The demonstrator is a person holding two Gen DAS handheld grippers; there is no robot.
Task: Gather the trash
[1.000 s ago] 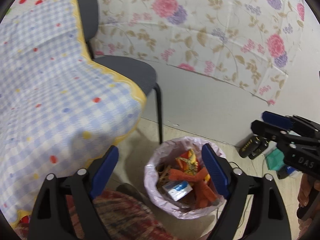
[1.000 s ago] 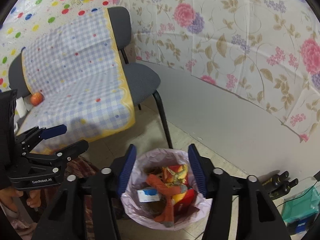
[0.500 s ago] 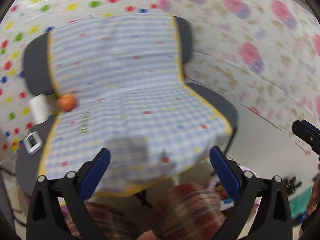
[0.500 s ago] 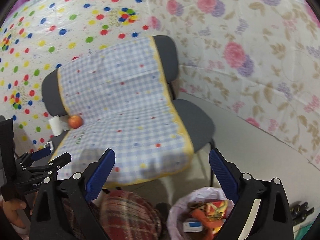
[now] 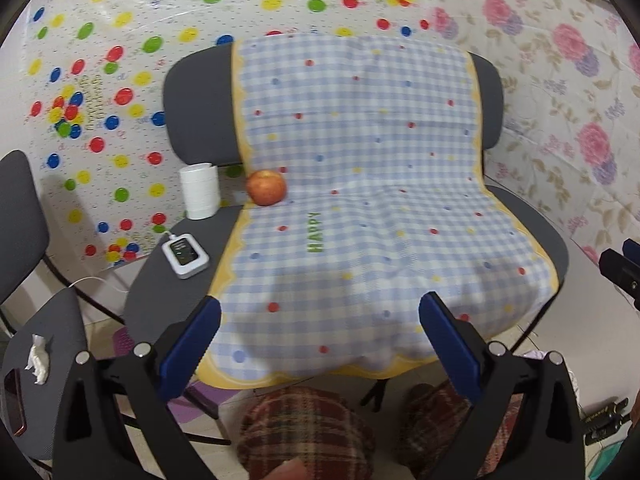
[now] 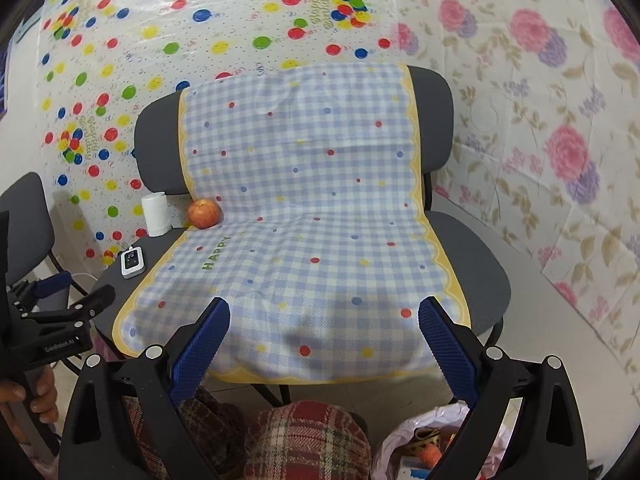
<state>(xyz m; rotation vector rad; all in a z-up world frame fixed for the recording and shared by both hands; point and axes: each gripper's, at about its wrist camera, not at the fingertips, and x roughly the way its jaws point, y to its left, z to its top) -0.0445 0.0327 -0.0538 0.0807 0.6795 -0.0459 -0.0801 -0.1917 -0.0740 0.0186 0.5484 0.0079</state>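
Facing cloth-draped chair (image 5: 360,200), jaws wide.

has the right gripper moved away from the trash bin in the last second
Yes. The right gripper has swung up from over the trash bin, now low at the frame's bottom right, toward the chair.

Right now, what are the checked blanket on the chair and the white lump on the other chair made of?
The checked blanket looks like soft woven or fleecy cloth, matte: it drapes and ripples over the chair. The white lump looks like crumpled tissue paper, thin and creased, though it is small in view.
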